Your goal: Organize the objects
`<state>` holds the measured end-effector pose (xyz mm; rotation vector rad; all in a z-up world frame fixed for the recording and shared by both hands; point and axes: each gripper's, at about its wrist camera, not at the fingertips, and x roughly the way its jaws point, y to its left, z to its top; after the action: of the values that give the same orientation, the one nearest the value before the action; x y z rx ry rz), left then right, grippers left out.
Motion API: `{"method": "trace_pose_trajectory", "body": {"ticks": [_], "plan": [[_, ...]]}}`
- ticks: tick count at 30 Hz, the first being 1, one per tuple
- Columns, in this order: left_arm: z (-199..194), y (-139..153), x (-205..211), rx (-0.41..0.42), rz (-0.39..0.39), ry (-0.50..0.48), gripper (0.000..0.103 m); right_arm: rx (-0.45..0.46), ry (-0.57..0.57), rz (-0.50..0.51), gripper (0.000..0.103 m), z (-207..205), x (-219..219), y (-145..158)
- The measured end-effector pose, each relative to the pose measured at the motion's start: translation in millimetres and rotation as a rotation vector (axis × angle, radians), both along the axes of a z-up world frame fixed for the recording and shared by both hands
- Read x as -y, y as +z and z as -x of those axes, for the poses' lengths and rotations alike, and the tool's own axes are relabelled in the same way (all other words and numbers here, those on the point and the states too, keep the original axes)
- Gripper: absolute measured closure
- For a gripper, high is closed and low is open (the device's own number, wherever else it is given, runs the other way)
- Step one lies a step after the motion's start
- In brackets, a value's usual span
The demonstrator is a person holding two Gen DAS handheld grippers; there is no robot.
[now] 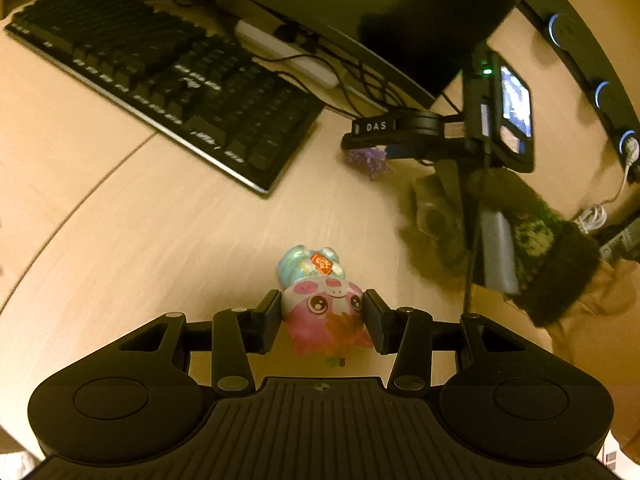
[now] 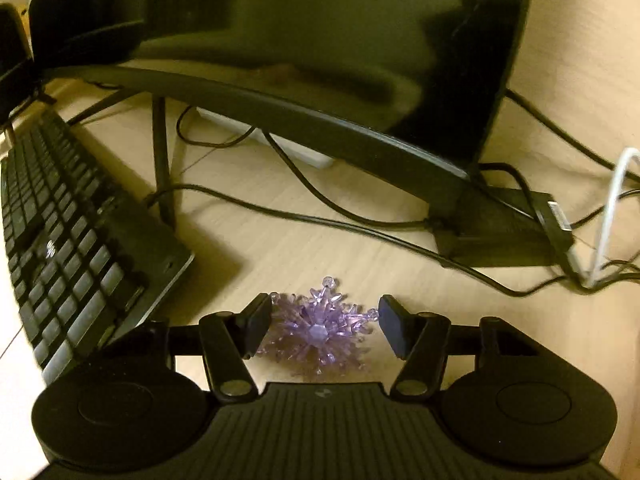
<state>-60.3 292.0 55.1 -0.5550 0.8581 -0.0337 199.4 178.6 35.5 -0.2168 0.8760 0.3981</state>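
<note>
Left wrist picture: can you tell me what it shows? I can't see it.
A pink pig toy sits squeezed between the left gripper's jaws, above a wooden desk. A black keyboard lies farther back, with the right gripper over a purple crystal.

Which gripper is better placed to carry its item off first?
Left. The left gripper has both fingers against the pig toy; the right gripper brackets the purple crystal ornament with a gap at one finger.

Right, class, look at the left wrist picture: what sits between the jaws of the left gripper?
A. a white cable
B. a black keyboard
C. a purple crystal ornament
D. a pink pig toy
D: the left gripper has its jaws on either side of the pink pig toy; the purple crystal ornament sits at the right gripper.
</note>
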Motion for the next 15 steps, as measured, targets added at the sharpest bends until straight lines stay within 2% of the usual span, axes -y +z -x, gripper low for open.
{"method": "trace_pose_trajectory", "body": {"ticks": [5, 10, 15], "plan": [[-13, 3, 27, -0.017, -0.016, -0.091, 0.054, -0.011, -0.015, -0.077, 0.044, 47, 45, 37], [-18, 5, 76, -0.041, -0.045, -0.2, 0.054, 0.027, -0.023, -0.065, 0.044, 139, 125, 67], [-29, 9, 138, -0.065, -0.038, -0.29, 0.054, 0.024, -0.119, -0.003, 0.044, 214, 214, 59]]}}
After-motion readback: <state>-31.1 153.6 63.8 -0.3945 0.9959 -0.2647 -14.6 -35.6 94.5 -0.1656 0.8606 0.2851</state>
